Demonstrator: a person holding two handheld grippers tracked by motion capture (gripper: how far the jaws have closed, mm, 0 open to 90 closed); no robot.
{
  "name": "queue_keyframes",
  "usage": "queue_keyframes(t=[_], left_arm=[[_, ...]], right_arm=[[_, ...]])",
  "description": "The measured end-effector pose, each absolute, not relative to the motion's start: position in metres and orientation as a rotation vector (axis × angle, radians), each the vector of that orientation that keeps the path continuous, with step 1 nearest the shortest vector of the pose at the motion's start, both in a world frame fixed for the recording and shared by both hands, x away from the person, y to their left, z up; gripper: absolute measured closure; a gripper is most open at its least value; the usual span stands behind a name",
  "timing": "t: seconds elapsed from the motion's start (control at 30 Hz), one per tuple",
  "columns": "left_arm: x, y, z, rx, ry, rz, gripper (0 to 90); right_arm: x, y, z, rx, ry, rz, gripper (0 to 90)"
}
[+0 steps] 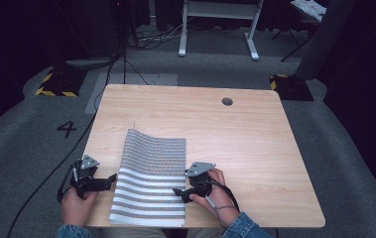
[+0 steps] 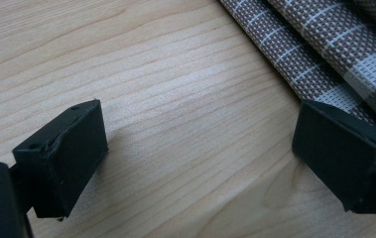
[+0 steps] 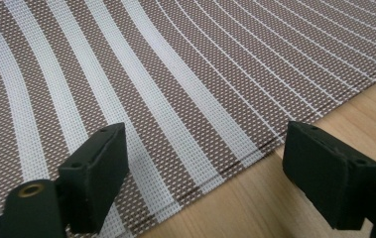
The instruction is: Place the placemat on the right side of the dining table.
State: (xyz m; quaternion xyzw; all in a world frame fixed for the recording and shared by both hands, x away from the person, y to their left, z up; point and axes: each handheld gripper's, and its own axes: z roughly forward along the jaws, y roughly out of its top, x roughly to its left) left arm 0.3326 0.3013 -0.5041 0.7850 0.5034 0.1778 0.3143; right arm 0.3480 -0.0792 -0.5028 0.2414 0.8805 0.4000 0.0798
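High view: striped woven mat, folded, lying flat on the table near your edge. Your left tongs, jaws apart, nothing between them, sit just beside the mat's left edge. Your right tongs, jaws apart, nothing gripped, straddle the mat's right edge.

A light wooden table had a round hole far right; beyond stood a white desk frame, a floor "4" at left.
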Motion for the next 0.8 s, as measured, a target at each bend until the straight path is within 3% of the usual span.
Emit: queue_keyframes(t=[0.33,0.8], left_arm=[[0.333,0.301,-0.504,2.069,1.327,0.468,7.1],[0.329,0.302,-0.504,2.064,1.339,0.476,6.6]], right_arm=[[0.344,-0.072,-0.464,0.708,2.627,1.178,21.1],[0.349,0.018,-0.424,0.583,2.708,1.162,24.2]])
